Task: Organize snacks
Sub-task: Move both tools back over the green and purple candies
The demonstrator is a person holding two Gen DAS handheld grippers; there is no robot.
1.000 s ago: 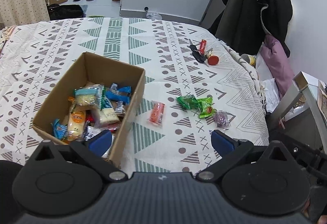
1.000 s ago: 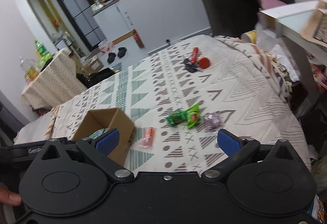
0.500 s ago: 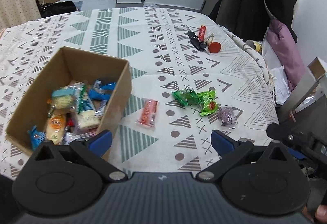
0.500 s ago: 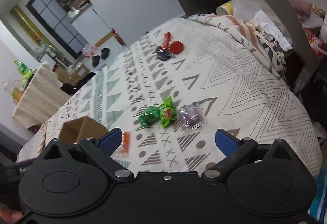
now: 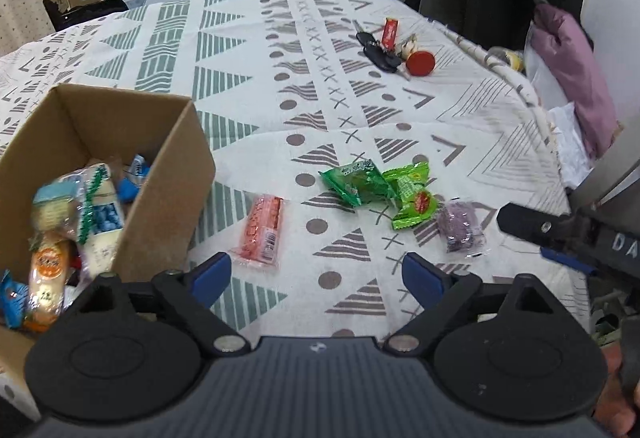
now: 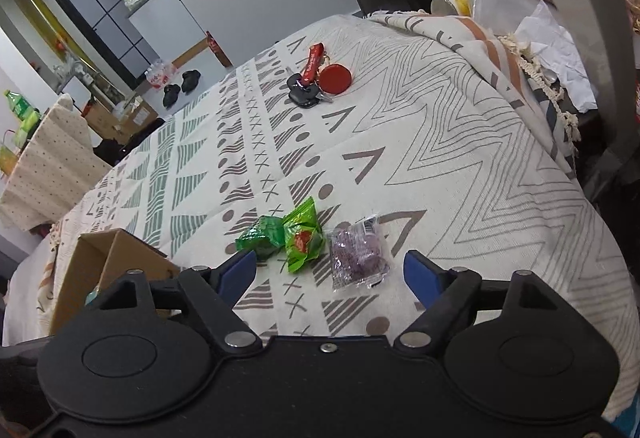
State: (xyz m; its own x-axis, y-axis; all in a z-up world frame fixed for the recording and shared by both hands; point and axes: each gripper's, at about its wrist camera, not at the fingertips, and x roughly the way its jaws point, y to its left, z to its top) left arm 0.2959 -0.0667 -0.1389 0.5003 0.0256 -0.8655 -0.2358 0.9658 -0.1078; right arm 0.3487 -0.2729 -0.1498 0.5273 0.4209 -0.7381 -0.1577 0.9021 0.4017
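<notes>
left wrist view: left gripper (image 5: 316, 276), jaws wide and empty, hovers near the pink snack (image 5: 262, 232) lying beside the cardboard box (image 5: 168, 194); light, crinkly, best pinched across its middle.
right wrist view: right gripper (image 6: 330, 276), jaws wide, above the purple packet (image 6: 358, 258) and green packets (image 6: 298, 238) on the surface.

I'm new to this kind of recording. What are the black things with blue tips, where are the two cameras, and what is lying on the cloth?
These are two hand-held grippers, each with its own forward-looking camera. The left gripper and the right gripper are both open and empty. On the patterned cloth stands a cardboard box with snacks inside. Loose beside it lie a pink packet, two green packets and a purple packet. Farther off lies a bunch of keys.
</notes>
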